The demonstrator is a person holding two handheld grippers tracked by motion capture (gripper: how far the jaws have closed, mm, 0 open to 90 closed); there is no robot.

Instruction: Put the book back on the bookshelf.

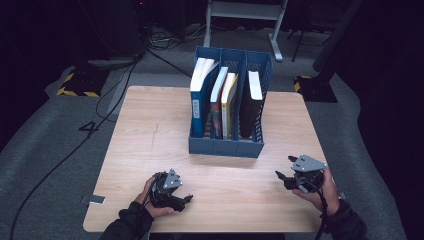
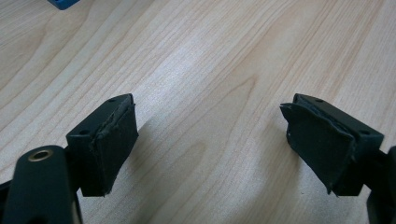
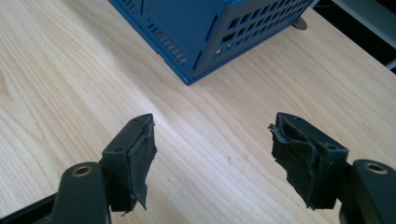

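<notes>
Claws: we hold one in each hand, both low over the near part of the wooden counter (image 1: 150, 135), well apart from each other.
Left claw (image 1: 187, 198): we have it near the counter's front edge, jaws pointing across toward our right; in the left gripper view its claw (image 2: 210, 140) stands wide, nothing but bare wood between the worn black pads (image 2: 114, 140).
Right claw (image 1: 285, 172): we hold it near the counter's right edge, angled toward the middle; in the right gripper view its claw (image 3: 212, 149) gapes wide too, and we see plain counter between the frayed pads (image 3: 142, 156).
Blue file rack (image 1: 227, 100): we see it standing upright at the middle of the counter toward the far side, three slots side by side, well apart from both claws; its near corner (image 3: 196, 46) shows ahead of our right claw.
Books: a blue book (image 1: 200, 95) stands in the left slot, two thinner books (image 1: 223, 102) in the middle slot, a dark book (image 1: 252, 100) in the right slot, all spine toward us.
</notes>
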